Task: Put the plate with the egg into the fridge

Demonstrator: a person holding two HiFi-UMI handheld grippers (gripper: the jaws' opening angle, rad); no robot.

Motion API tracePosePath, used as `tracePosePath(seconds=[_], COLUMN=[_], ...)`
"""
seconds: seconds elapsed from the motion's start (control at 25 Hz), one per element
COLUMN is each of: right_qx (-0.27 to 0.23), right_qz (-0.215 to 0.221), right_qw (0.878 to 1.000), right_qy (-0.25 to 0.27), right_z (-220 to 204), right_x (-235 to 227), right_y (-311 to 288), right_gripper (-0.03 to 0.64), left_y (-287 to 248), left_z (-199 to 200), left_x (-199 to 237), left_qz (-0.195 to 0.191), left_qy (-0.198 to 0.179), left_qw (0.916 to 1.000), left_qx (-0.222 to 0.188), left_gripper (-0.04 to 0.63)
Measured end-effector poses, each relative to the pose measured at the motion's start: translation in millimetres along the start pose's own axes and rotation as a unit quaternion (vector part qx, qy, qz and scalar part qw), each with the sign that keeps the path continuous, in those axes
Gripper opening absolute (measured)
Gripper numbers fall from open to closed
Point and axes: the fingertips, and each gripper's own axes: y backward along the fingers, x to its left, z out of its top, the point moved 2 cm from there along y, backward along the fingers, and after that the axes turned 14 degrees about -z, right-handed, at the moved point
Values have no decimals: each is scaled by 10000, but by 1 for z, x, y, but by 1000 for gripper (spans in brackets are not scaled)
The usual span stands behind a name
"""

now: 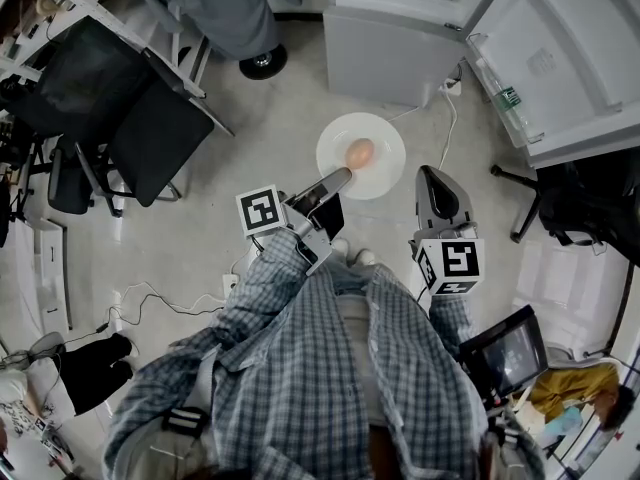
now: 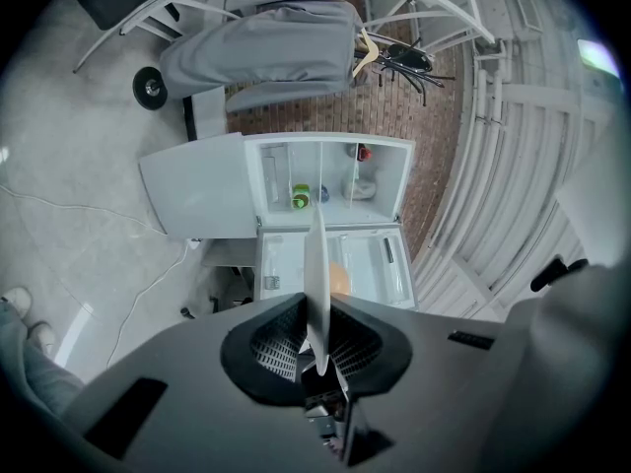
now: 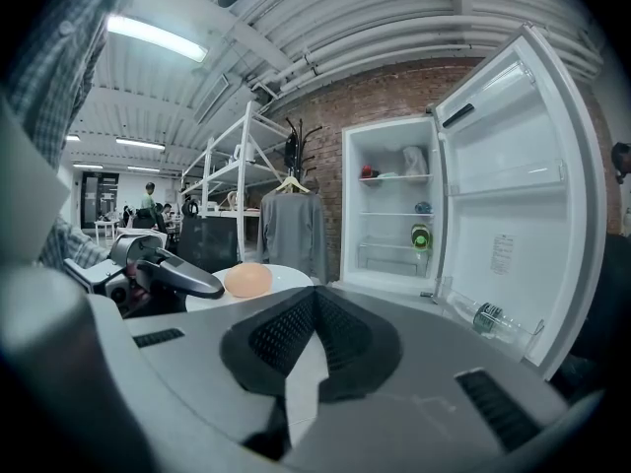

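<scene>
A white plate (image 1: pixel 385 163) with a brown egg (image 1: pixel 360 153) on it hangs above the floor, in front of the open fridge (image 1: pixel 390 48). My left gripper (image 1: pixel 340 176) is shut on the plate's near rim. In the left gripper view the plate (image 2: pixel 315 274) stands edge-on between the jaws, and the egg (image 2: pixel 340 279) peeks out behind it. My right gripper (image 1: pixel 431 174) is shut and empty, just right of the plate and apart from it. In the right gripper view the egg (image 3: pixel 247 280) and plate (image 3: pixel 288 276) show to the left, beyond the shut gripper (image 3: pixel 315 292).
The fridge door (image 1: pixel 565 48) swings open to the right with a bottle (image 1: pixel 506 98) in its rack. The shelves hold a green bottle (image 3: pixel 421 236) and small items. A standing person (image 1: pixel 235 13), black chairs (image 1: pixel 130 118) at left, and a floor cable (image 1: pixel 450 118).
</scene>
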Motion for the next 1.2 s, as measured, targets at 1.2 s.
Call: tracePosePath(seconds=[1.2], right_qx=[88], right_qz=[-438], right_qw=[9990], right_qy=[-15], right_z=[3], right_x=[5], right_y=[-21], right_gripper=[6], left_y=[17], left_z=[38], left_x=[5], left_qz=[-29], left_qy=[34], left_qw=[10000], left_qx=[86], left_gripper=[38])
